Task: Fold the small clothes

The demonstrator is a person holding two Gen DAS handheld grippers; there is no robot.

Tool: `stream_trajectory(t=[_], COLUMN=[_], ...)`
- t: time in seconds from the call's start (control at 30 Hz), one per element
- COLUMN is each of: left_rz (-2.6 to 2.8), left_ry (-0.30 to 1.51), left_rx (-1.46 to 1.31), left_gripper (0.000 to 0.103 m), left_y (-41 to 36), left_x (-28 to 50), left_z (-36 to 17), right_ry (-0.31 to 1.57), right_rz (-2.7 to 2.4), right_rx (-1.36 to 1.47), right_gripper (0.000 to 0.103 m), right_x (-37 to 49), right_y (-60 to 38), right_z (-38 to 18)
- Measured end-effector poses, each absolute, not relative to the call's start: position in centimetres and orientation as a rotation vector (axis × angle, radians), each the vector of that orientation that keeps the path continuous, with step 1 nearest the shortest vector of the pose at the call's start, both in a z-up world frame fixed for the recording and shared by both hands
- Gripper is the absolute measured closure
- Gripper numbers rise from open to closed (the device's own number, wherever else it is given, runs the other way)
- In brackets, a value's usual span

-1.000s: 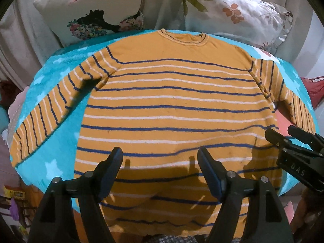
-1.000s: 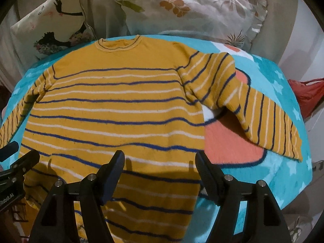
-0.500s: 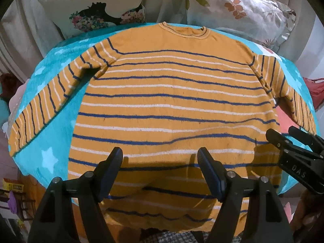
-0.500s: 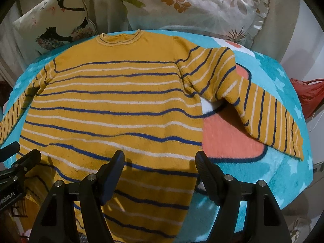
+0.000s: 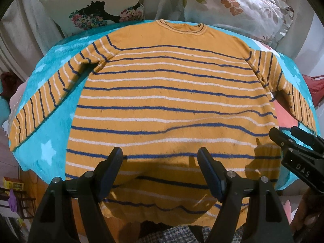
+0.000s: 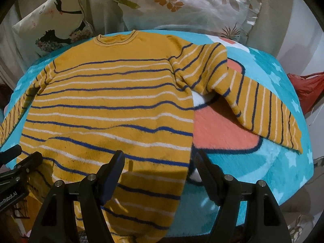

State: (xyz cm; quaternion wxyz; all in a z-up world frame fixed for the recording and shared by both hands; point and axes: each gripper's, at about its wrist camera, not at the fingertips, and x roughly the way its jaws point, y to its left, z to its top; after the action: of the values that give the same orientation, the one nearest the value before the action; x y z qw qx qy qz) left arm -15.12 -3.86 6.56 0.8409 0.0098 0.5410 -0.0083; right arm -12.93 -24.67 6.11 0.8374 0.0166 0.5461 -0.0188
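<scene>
Little has shifted over the past second beyond a slight slide of the view, with more of the sweater's hem now in sight and both grippers staying poised above it. Nearest, the left gripper point(image 5: 160, 162) hangs with its jaws spread wide and nothing between them, over the lower middle of the mustard sweater point(image 5: 172, 105); the right gripper point(image 6: 158, 164) is likewise agape and empty, above the sweater's right side seam near the hem. That hem droops over the near edge of the turquoise star-patterned blanket point(image 6: 279, 162). Beyond, the garment lies flat, face up, navy and white stripes across it, sleeves angled out toward the blanket's left and right edges. Its collar reaches the far edge, where two floral pillows point(image 6: 182, 6) lean.
</scene>
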Motion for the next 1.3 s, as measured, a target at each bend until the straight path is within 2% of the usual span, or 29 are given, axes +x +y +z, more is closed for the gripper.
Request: stream_trajectory(t=[0.93, 1.3], left_rz=[-0.045, 0.014], left_ry=[1.180, 1.186], left_rx=[0.048, -0.098], left_gripper=[0.028, 0.028], left_y=[-4.2, 4.6], left_x=[-18.3, -19.4], left_z=[5.9, 5.5], right_ry=[1.161, 1.216], right_rz=[-0.112, -0.177], right_rx=[0.160, 0.237], right_gripper=[0.026, 0.026], right_x=[-16.9, -18.8], right_y=[-26.6, -26.3], right_z=[5.9, 4.6])
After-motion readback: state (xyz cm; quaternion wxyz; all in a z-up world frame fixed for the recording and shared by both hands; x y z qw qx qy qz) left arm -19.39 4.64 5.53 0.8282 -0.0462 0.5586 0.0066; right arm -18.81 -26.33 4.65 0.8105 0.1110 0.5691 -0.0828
